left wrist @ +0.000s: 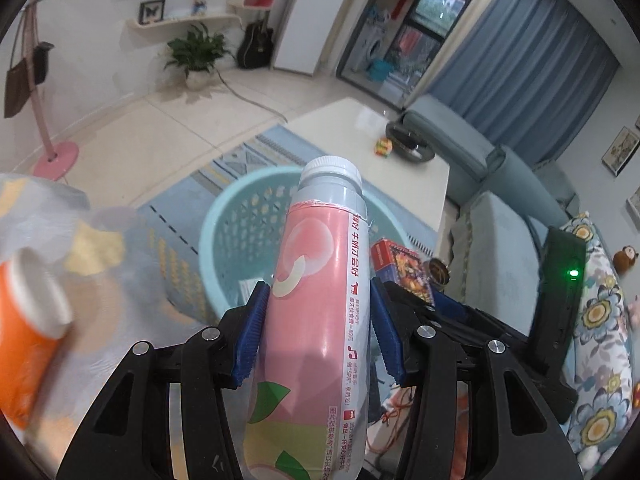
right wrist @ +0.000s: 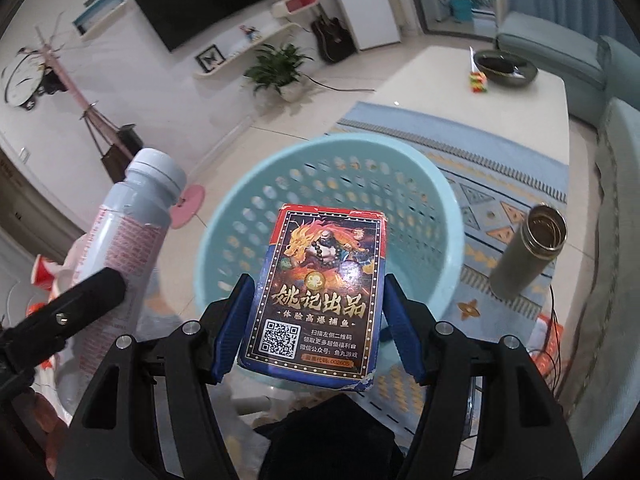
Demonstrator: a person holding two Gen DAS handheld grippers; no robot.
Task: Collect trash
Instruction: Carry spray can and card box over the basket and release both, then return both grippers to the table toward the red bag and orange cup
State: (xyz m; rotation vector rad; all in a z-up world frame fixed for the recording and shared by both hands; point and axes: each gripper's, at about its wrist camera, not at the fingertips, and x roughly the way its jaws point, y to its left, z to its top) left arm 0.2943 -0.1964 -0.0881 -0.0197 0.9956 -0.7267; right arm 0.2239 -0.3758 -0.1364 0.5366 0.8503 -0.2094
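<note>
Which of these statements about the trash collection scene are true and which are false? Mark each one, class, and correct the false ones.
1. The left tongs grip a pink bottle. True.
2. The right tongs are empty. False: they grip a card box.
3. A light blue basket stands on the floor ahead of both tongs. True.
4. The pink bottle has no cap. False: a white cap is on it.
5. The metal flask lies inside the basket. False: it is outside, to its right.
</note>
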